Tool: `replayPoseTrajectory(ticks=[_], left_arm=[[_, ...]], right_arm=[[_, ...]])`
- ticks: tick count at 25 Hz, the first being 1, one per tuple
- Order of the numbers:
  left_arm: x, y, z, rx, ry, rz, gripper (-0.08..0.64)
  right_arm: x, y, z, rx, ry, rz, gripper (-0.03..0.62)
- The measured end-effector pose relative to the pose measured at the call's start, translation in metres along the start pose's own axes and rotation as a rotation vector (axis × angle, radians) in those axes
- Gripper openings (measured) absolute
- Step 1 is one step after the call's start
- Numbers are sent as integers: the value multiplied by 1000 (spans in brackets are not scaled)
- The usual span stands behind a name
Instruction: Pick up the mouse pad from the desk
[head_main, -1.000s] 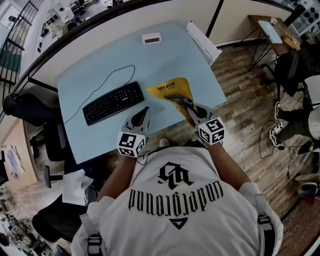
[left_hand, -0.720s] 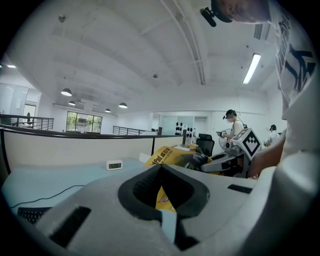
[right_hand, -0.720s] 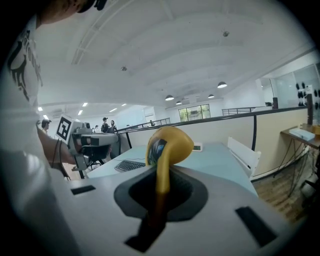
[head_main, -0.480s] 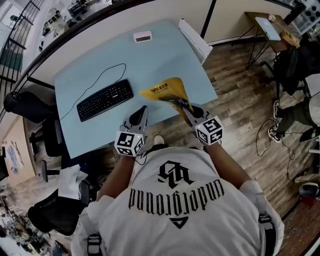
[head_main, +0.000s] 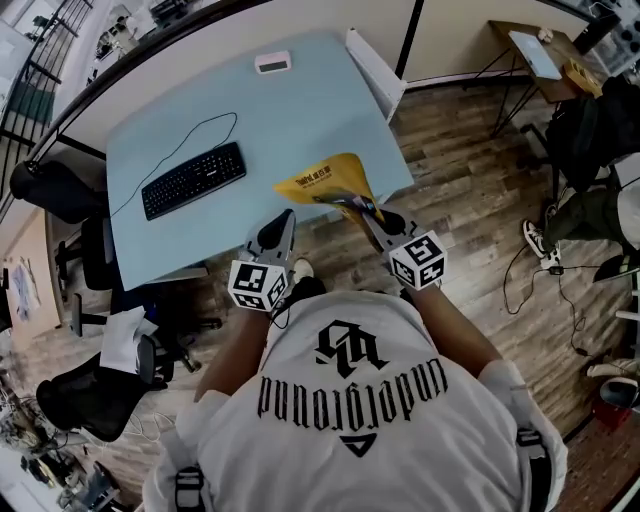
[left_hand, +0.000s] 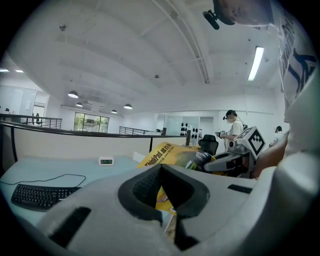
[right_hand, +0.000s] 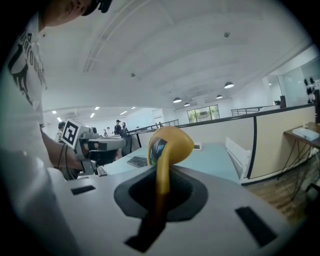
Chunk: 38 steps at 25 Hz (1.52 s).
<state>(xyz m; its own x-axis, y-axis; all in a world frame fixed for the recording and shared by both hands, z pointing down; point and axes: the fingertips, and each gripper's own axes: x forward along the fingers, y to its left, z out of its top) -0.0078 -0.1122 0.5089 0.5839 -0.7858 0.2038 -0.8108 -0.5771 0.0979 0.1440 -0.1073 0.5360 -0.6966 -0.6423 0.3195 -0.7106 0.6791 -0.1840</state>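
The yellow mouse pad (head_main: 325, 180) hangs in the air past the near edge of the light blue desk (head_main: 300, 110), over the wooden floor. My right gripper (head_main: 362, 212) is shut on its near corner; in the right gripper view the pad (right_hand: 167, 145) rises curled from between the jaws of that gripper (right_hand: 161, 172). My left gripper (head_main: 283, 222) is beside it on the left, shut and holding nothing. From the left gripper (left_hand: 160, 167) view, the pad (left_hand: 167, 152) shows beyond its closed tips.
A black keyboard (head_main: 193, 180) with its cable and a small white clock (head_main: 273, 62) lie on the desk. A white panel (head_main: 375, 60) leans at the desk's right edge. Black office chairs (head_main: 55, 190) stand left; another table (head_main: 540, 50) and a seated person (head_main: 600, 220) are right.
Both grippers and the held pad have drawn back from the desk; the pad, over the desk's near corner before, now hangs mostly beyond its edge. The desk looks farther away.
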Motion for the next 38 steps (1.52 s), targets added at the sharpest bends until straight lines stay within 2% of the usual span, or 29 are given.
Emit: replayPoseTrajectory(ticks=[7,15,25,38], left_arm=[[-19,-59,-5,32,-14,28,8],[-45,-97,-10,62,-8,36,8],[-84,-102,5,79,-47,28,8],[-180,-72,10,107,-58,-47,8]], right_arm=[[-52,4,-15,-8,-18,32,23],[-86,19,-28,3,-30,62,23],[-106,57,-17,-21,-54,59,23],[-116,134,-8,-19,-84,-30,23]])
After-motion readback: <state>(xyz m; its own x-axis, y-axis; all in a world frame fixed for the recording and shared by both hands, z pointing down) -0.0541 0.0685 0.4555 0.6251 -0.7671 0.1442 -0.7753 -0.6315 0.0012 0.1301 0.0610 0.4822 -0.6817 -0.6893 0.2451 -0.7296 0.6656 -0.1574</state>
